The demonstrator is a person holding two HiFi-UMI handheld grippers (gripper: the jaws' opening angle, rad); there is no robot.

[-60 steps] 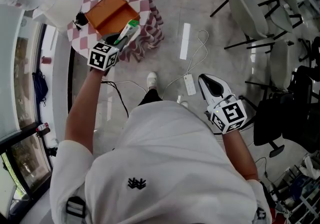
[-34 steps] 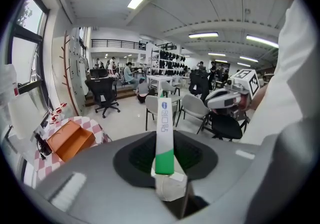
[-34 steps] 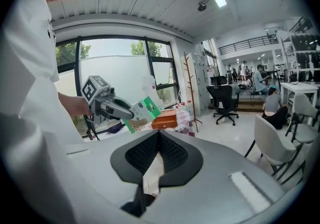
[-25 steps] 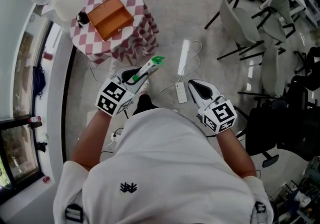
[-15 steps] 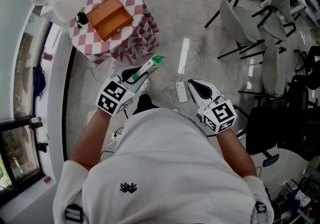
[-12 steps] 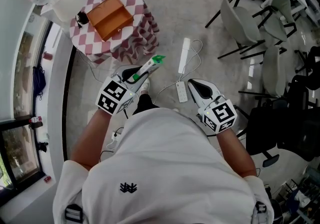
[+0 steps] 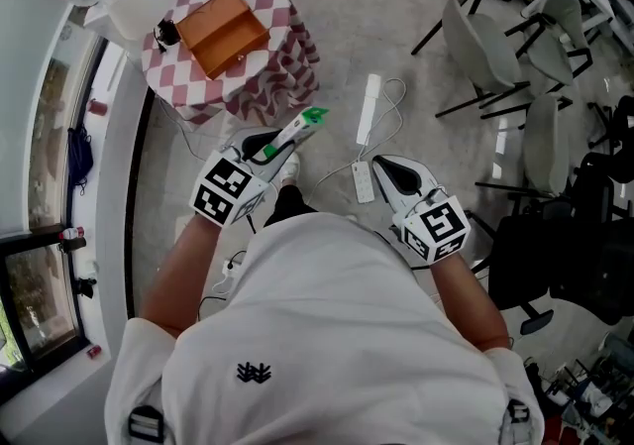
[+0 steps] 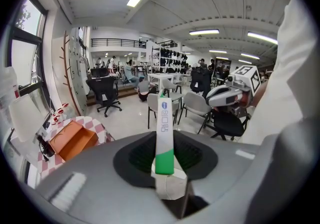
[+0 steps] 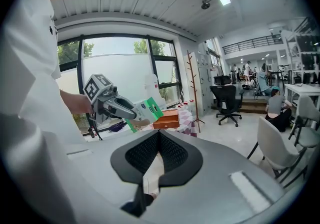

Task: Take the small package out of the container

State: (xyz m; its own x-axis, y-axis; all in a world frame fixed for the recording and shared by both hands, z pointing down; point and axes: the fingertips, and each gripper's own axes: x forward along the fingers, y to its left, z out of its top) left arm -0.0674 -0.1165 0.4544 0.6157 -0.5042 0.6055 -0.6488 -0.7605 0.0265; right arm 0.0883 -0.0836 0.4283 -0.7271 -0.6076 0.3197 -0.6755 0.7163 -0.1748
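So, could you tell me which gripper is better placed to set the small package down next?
Left, most likely: the left gripper clamps the white-and-green package, well clear of the orange container. The right gripper is shut and empty.

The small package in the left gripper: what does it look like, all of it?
The package is a slim, flat carton, seemingly card, white with green patches and a blue logo. The left gripper's jaws clamp one end; the rest juts out forward in mid-air, touching nothing else, well clear of the orange container on the checked table.
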